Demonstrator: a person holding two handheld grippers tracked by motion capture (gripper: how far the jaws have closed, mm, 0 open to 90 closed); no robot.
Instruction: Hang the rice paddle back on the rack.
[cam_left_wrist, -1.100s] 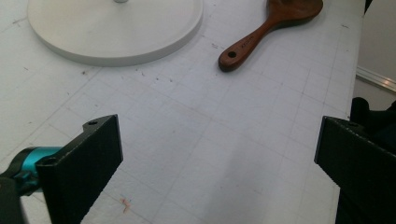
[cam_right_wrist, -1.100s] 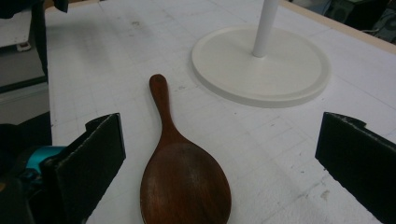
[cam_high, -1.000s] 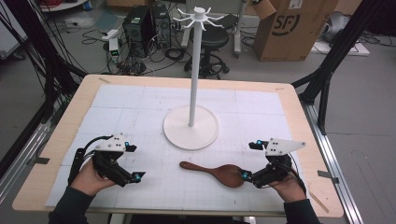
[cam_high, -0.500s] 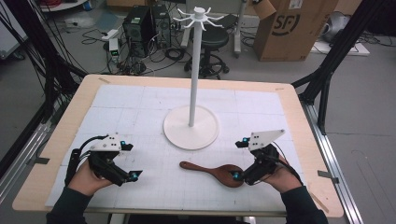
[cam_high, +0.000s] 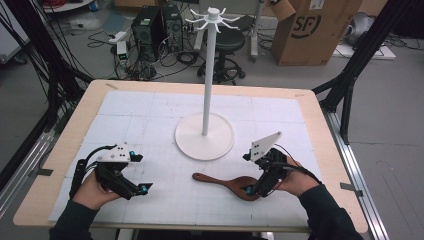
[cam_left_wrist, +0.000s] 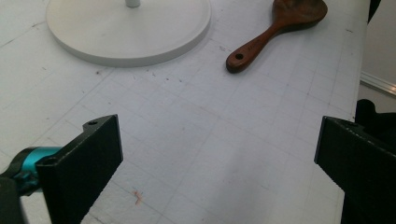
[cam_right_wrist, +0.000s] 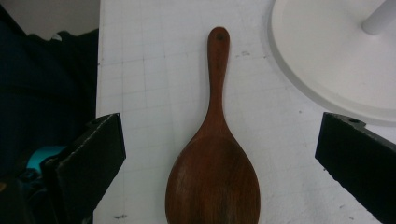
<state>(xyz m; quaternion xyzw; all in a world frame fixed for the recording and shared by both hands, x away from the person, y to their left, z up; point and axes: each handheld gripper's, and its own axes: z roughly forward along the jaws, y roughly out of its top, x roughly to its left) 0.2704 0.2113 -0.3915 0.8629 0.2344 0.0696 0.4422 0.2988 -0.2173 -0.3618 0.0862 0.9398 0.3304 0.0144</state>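
— What do we have on the table?

— We see a dark brown wooden rice paddle (cam_high: 230, 183) lying flat on the white gridded mat (cam_high: 150, 115), just in front of the round base of the tall white hook stand (cam_high: 205, 135). Its handle, with a small hole at the end, points toward our left gripper (cam_high: 127, 187).

— And our right gripper (cam_high: 258, 189)?

— It hangs over the paddle's broad blade. In the right gripper view its black jaws stand wide apart, one on either side of the blade, gripping nothing.

— The left one?

— We hold it low over bare mat at the near left, well apart from the paddle. Its jaws are spread wide too, with nothing between them.
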